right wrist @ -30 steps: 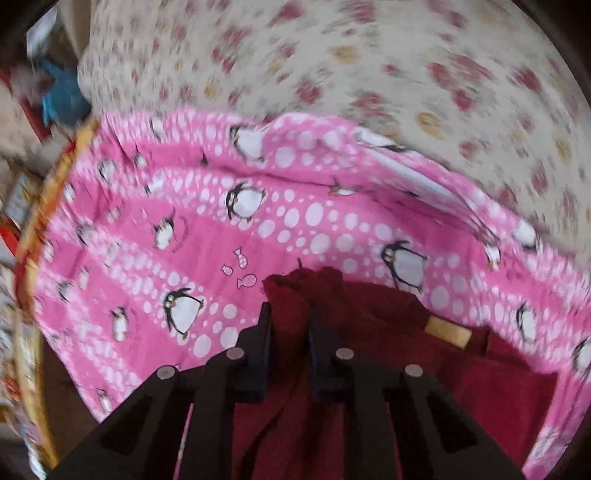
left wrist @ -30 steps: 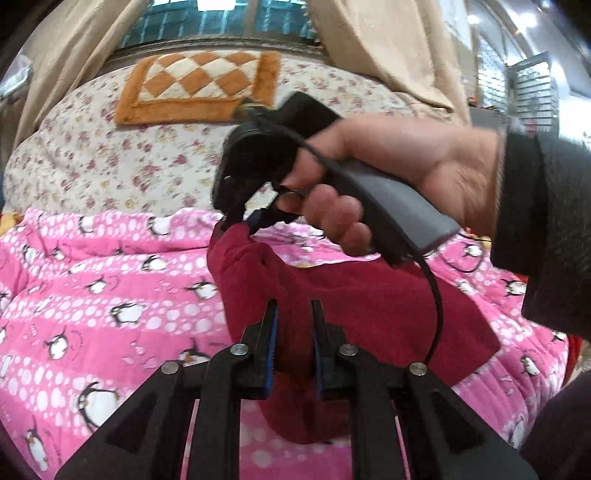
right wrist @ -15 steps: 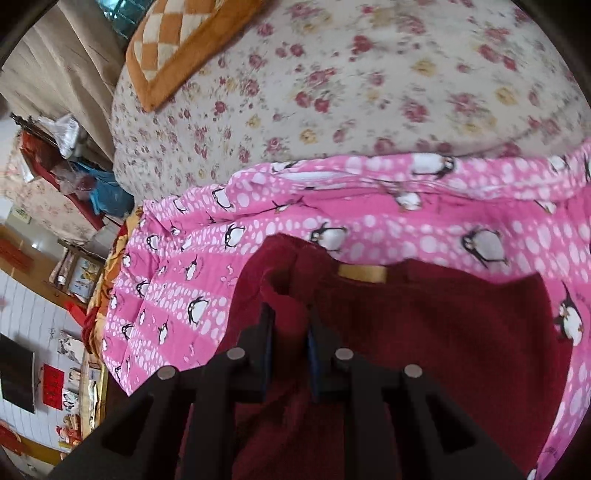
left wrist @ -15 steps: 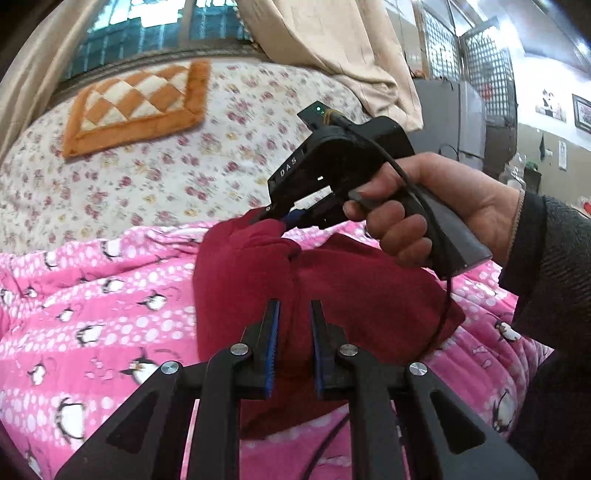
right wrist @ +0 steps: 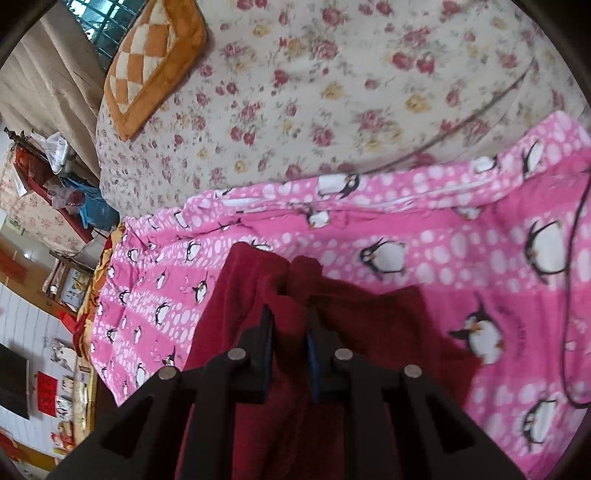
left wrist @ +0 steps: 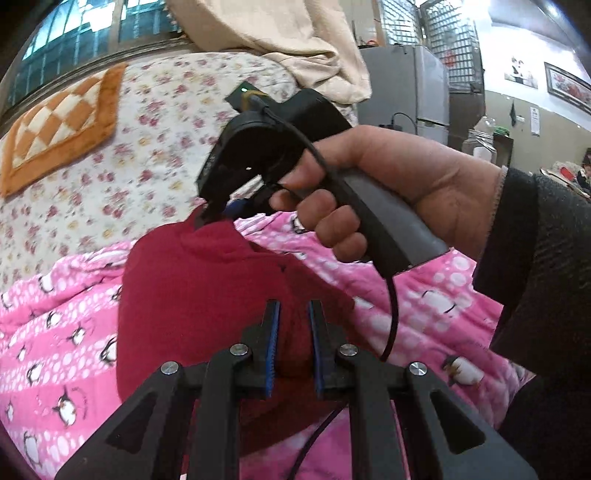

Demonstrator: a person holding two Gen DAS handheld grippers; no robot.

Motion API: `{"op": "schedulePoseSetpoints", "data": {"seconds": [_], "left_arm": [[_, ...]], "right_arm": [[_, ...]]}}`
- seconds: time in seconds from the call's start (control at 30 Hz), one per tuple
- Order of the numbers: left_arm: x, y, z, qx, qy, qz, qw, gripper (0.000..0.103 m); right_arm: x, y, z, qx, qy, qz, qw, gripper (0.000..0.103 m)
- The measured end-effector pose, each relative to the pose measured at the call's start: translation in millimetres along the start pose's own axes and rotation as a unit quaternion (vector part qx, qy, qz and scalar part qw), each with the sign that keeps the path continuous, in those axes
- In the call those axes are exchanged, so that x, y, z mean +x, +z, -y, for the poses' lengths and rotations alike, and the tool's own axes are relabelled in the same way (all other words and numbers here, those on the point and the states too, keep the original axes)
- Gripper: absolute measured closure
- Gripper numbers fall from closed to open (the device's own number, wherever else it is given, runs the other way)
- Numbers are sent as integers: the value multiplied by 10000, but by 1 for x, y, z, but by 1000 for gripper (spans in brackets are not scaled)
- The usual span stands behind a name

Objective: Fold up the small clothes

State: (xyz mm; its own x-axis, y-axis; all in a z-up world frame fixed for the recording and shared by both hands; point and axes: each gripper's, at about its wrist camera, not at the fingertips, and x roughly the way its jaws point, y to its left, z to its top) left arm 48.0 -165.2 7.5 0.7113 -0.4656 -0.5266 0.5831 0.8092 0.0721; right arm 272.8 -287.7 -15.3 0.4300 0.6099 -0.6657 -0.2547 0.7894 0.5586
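Dark red garment [left wrist: 207, 295], centre frame, on pink penguin blanket [left wrist: 55, 332]. Left gripper [left wrist: 292, 314] and right gripper [right wrist: 290, 321]: each clamped onto a garment fold.

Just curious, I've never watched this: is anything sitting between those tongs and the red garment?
Nothing visible. Both the left tongs and the right tongs already pinch the red garment, which hangs over the pink penguin blanket.

Floral-sheeted bed [left wrist: 122, 158]; barred window [left wrist: 92, 33] behind; beige curtain [left wrist: 295, 48]; grey fridge [left wrist: 413, 85] right.
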Motion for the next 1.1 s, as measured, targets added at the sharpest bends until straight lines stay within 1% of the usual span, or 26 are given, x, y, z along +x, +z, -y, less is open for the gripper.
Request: {"op": "schedulePoseSetpoints", "data": {"seconds": [0.1, 0.27, 0.5, 0.6, 0.67, 0.77, 0.83, 0.9, 0.97, 1.0, 1.03, 1.07, 1.1], "left_arm": [[14, 0, 11, 44, -17, -128, 9999, 103], [26, -2, 27, -21, -59, -197, 9998, 103], [27, -1, 29, -100, -132, -157, 9997, 103], [33, -5, 31, -76, -190, -216, 9996, 103], [31, -8, 32, -117, -173, -231, 9995, 103], [20, -1, 33, -121, -141, 32, 9998, 103], [26, -2, 33, -73, -142, -51, 9999, 103], [37, -8, 32, -118, -208, -237, 9994, 103], [48, -16, 30, -123, -256, -420, 9987, 103], [48, -17, 30, -146, -248, -429, 9987, 103], [45, -15, 29, -189, -222, -403, 9988, 103], [42, -14, 28, -226, -241, -412, 9986, 102], [39, -13, 27, -254, -270, -434, 9984, 98]], "right_arm": [[-8, 0, 6, -72, -100, 43, 9999, 88], [-6, -2, 24, 4, -244, -56, 9997, 88], [-18, -2, 18, -98, -289, 85, 9995, 88], [-12, -5, 25, -42, -445, -41, 9990, 89], [-9, -8, 32, 145, -539, -118, 9984, 88], [-23, -7, 22, 10, -452, 85, 9989, 89], [-31, -7, 17, -149, -465, 258, 9985, 89], [-26, -8, 22, -65, -535, 226, 9983, 89], [-8, -12, 36, 19, -708, 44, 9975, 88], [0, -15, 42, 53, -773, -10, 9970, 86], [10, -21, 51, 134, -883, -88, 9960, 82], [19, -27, 59, 217, -1009, -158, 9945, 81], [20, -30, 63, 266, -1007, -139, 9945, 80]]}}
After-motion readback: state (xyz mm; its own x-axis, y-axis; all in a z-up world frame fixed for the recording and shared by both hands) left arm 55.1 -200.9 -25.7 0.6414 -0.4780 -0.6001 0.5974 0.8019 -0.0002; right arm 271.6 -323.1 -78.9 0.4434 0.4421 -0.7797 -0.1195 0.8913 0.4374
